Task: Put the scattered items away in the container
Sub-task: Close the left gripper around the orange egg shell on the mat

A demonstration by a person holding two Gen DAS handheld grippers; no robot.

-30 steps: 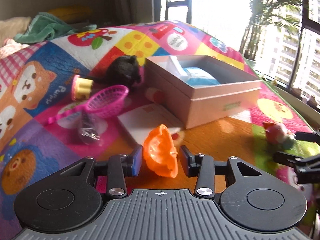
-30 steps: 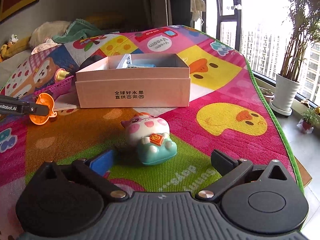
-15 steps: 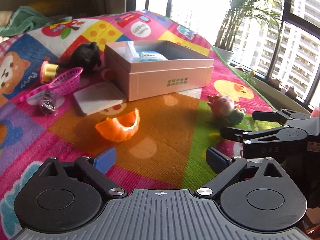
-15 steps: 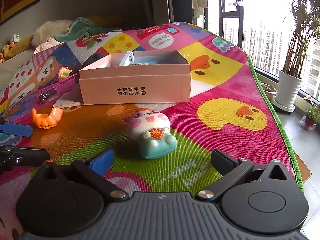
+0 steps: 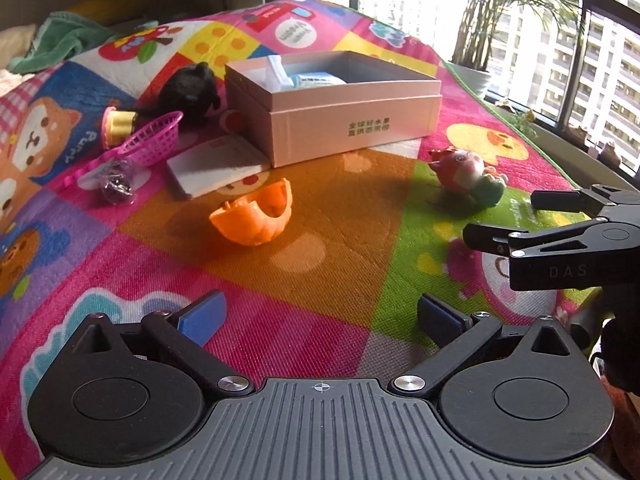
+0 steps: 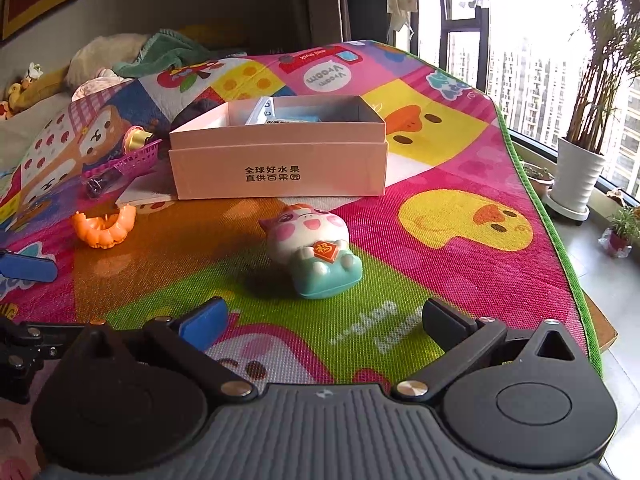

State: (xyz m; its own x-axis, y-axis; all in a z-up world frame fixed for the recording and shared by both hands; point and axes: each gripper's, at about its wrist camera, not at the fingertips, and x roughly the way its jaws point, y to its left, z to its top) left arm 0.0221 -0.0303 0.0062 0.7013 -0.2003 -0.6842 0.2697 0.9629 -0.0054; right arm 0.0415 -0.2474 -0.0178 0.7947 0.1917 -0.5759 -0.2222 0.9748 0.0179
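Observation:
The pink cardboard box (image 5: pixel 352 120) stands open on the play mat, with a blue-and-white packet inside. An orange pumpkin-shaped shell (image 5: pixel 254 220) lies on the mat in front of it, well ahead of my left gripper (image 5: pixel 320 312), whose jaws are opening with nothing between them. A pink-and-teal lucky-cat toy (image 6: pixel 312 248) lies just ahead of my right gripper (image 6: pixel 324 316), which is open and empty. The box (image 6: pixel 280 168) sits behind that toy. In the left wrist view the right gripper (image 5: pixel 502 218) hangs near the toy (image 5: pixel 464 172).
Left of the box lie a magenta basket (image 5: pixel 154 140), a black plush (image 5: pixel 188 88), a white booklet (image 5: pixel 218 164), a small clear bag (image 5: pixel 116 188) and a yellow-pink toy (image 5: pixel 116 128). The mat's green edge (image 6: pixel 532 200) drops to the floor by a potted plant (image 6: pixel 576 176).
My left gripper let go of the orange shell, which now lies on the mat, and drew back from it with its jaws wide. The right gripper and the cat toy stayed put.

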